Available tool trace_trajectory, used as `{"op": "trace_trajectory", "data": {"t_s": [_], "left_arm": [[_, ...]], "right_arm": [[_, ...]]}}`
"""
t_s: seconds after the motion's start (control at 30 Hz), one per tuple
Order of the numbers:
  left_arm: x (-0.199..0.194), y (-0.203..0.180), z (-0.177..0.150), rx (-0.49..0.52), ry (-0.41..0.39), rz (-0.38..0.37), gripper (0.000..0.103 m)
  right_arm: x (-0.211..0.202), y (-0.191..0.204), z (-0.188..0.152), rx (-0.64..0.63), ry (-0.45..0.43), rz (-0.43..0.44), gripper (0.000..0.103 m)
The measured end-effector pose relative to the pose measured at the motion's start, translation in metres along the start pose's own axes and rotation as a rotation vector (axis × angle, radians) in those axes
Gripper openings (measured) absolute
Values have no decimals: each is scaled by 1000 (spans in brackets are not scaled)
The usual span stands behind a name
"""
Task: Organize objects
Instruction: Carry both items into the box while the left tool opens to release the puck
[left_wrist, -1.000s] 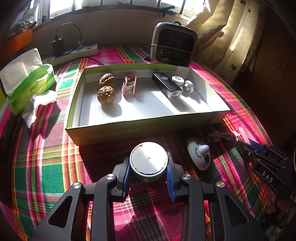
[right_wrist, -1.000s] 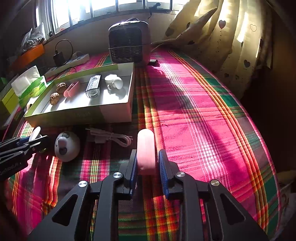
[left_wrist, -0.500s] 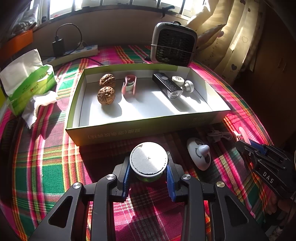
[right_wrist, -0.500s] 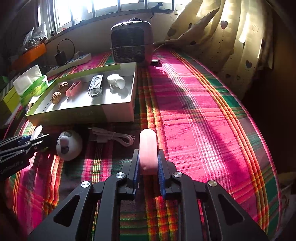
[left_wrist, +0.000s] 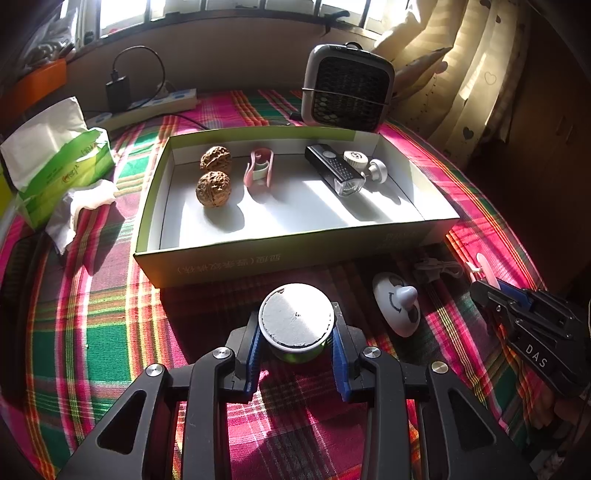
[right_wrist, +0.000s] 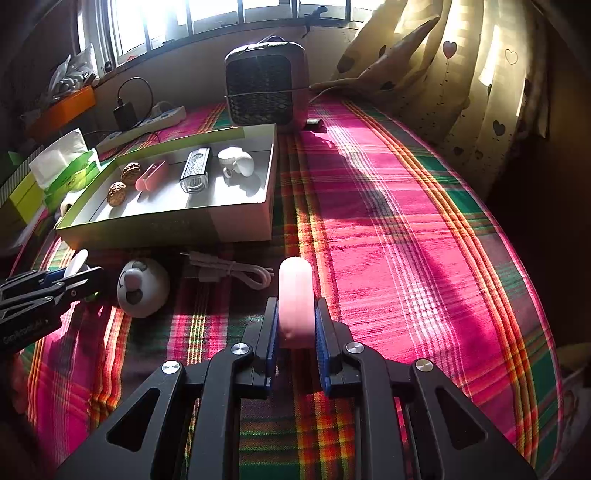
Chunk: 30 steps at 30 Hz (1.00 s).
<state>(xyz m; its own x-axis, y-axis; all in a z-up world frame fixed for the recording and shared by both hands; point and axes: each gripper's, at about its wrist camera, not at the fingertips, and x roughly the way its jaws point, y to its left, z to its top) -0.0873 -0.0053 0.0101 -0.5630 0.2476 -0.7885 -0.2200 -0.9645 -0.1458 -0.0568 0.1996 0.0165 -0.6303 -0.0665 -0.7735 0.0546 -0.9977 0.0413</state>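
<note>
My left gripper (left_wrist: 296, 339) is shut on a round jar with a grey lid (left_wrist: 296, 320), held just in front of the open cardboard box (left_wrist: 258, 264). The box holds two walnuts (left_wrist: 214, 188), a pink clip (left_wrist: 259, 170), a black bike light (left_wrist: 334, 169) and a white knob (left_wrist: 365, 164). My right gripper (right_wrist: 295, 332) is shut on a pink rounded case (right_wrist: 295, 295), held over the plaid cloth right of the box (right_wrist: 177, 221). A white round toy (left_wrist: 397, 308) and a white cable (right_wrist: 229, 271) lie on the cloth between the grippers.
A small fan heater (left_wrist: 347, 88) stands behind the box. A tissue pack (left_wrist: 55, 155) and crumpled tissue (left_wrist: 81, 206) lie to the left. A power strip with charger (left_wrist: 147, 99) is at the back. Curtains (right_wrist: 461, 92) hang on the right.
The right gripper closed fully on the pink case and lifted slightly with it. The left gripper with the jar barely moved.
</note>
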Motion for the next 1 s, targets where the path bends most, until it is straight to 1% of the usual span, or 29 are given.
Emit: {"op": "trace_trajectory", "data": {"t_s": [0.6,0.83,1.0], "left_arm": [[-14,-1,3,0,-32,-1,29],[-19,-2,6,0,-35,-4,29],[-27,0,12,-3,-55,1,29]], "right_arm": [[-8,5,4,-4,-18,34,19],[-13,10,9,-19,-31,53,19],[-19,14,18,-33,-48,78,19]]}}
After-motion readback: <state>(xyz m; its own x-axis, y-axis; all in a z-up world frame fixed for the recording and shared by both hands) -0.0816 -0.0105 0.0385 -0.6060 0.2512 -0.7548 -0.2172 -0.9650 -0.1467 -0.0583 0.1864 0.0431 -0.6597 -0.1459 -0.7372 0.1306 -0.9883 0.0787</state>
